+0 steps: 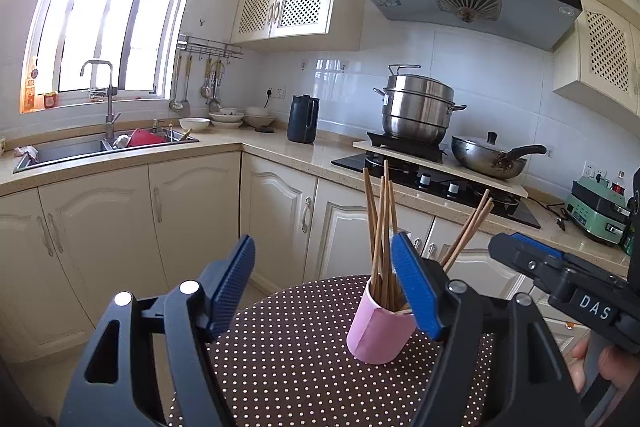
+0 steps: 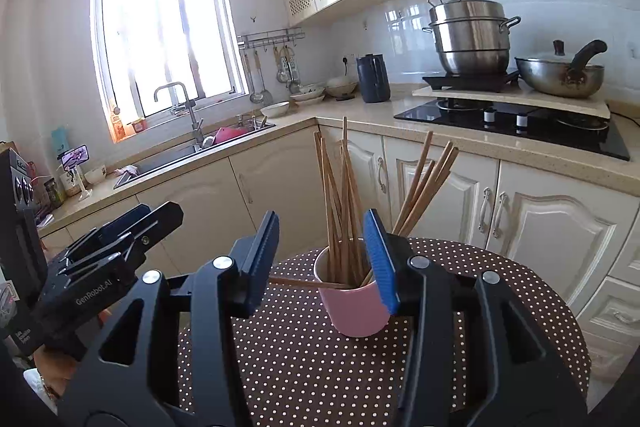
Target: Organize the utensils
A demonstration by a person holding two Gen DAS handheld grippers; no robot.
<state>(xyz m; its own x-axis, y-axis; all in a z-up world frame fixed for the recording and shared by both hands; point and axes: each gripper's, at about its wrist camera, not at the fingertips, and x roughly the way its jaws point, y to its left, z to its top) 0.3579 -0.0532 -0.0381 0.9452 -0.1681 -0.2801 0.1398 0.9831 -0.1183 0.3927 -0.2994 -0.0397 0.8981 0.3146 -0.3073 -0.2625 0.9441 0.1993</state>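
Note:
A pink cup (image 1: 376, 331) (image 2: 352, 311) stands on a round table with a brown polka-dot cloth (image 1: 300, 367) (image 2: 320, 367). Several wooden chopsticks (image 1: 384, 227) (image 2: 344, 195) stand in it, fanned left and right. One chopstick (image 2: 304, 282) lies across the rim and pokes out to the left. My left gripper (image 1: 322, 243) is open and empty, short of the cup. My right gripper (image 2: 322, 217) is open too, with nothing between its pads and the cup just beyond them. Each gripper shows in the other's view: the right one (image 1: 520, 247), the left one (image 2: 152, 215).
Cream cabinets (image 1: 200, 211) and an L-shaped counter run behind the table. A sink (image 1: 80, 151) sits under the window. A dark kettle (image 1: 303, 119), a steel steamer pot (image 1: 416, 107) and a wok (image 1: 488, 157) stand at the stove. A hand (image 1: 580, 367) holds the right gripper.

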